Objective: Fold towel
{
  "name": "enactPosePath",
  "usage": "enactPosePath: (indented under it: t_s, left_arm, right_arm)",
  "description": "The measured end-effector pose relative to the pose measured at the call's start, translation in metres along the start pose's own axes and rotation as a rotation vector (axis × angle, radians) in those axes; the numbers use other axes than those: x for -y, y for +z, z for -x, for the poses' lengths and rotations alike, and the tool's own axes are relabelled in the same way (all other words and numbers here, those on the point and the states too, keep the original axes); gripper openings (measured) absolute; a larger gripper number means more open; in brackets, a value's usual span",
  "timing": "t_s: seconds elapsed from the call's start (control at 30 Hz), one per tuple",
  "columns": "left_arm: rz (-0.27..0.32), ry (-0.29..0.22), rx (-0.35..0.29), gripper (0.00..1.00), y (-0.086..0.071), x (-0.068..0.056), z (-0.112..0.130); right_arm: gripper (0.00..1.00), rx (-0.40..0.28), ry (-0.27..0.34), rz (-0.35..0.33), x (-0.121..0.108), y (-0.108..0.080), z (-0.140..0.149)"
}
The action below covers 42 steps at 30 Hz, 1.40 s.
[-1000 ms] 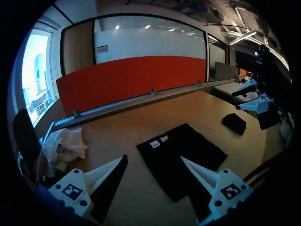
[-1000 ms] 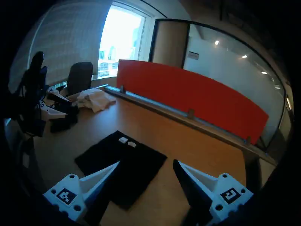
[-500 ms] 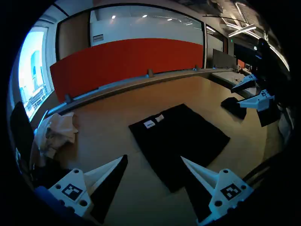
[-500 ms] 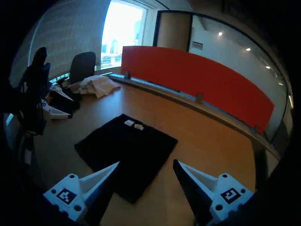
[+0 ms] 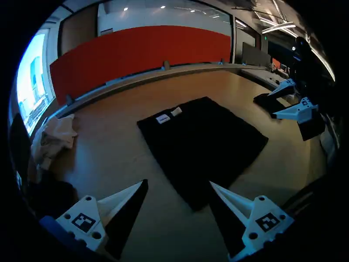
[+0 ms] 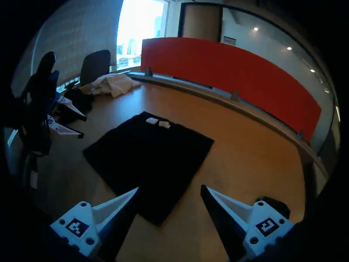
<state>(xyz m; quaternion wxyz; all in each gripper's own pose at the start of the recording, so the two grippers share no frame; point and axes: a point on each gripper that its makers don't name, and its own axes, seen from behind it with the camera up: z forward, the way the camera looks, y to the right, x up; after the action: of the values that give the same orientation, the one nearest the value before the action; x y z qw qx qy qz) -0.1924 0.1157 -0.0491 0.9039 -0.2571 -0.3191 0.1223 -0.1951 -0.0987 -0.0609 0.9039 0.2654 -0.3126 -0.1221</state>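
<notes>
Left gripper (image 5: 177, 182) and right gripper (image 6: 169, 187) are hovering released and empty over the towel (image 5: 200, 135), which is lying flat on the table (image 5: 109, 148). Gripping away from the corners is risking a skewed fold.

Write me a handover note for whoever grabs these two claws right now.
Left claw: open, empty, pointing at the near edge of the black towel.
Right claw: open, empty, pointing at the towel from the opposite side.
The towel lies spread flat on the wooden table, white tags facing up. A white cloth heap lies apart from it, near the table end.
Done: no fold visible yet.
Left: grip an edge or its corners, then fold.
</notes>
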Motion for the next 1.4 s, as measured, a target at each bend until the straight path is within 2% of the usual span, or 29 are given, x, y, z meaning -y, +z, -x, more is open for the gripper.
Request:
enactPosePath:
  t_s: [0.3,0.6,1.0,1.13,1.33,1.4]
  left_arm:
    - [0.023,0.005,0.049,0.93,0.011,-0.008,0.023]
    - [0.064,0.008,0.115,0.93,0.014,-0.019,0.046]
    - [0.087,0.003,0.158,0.93,0.018,-0.031,0.058]
    - [0.095,0.006,0.170,0.93,0.019,-0.036,0.060]
    - [0.087,0.019,0.180,0.91,0.022,-0.040,0.064]
    - [0.080,0.023,0.183,0.87,0.022,-0.039,0.064]
  right_arm:
    - [1.00,0.050,-0.006,-0.019,0.009,0.012,0.030]
    - [1.00,0.113,-0.011,-0.041,0.014,0.017,0.058]
    - [0.98,0.143,-0.017,-0.048,0.016,0.020,0.072]
    - [0.93,0.152,-0.012,-0.058,0.018,0.023,0.077]
    - [0.81,0.159,-0.014,-0.070,0.021,0.026,0.081]
    - [0.76,0.160,-0.018,-0.074,0.021,0.026,0.082]
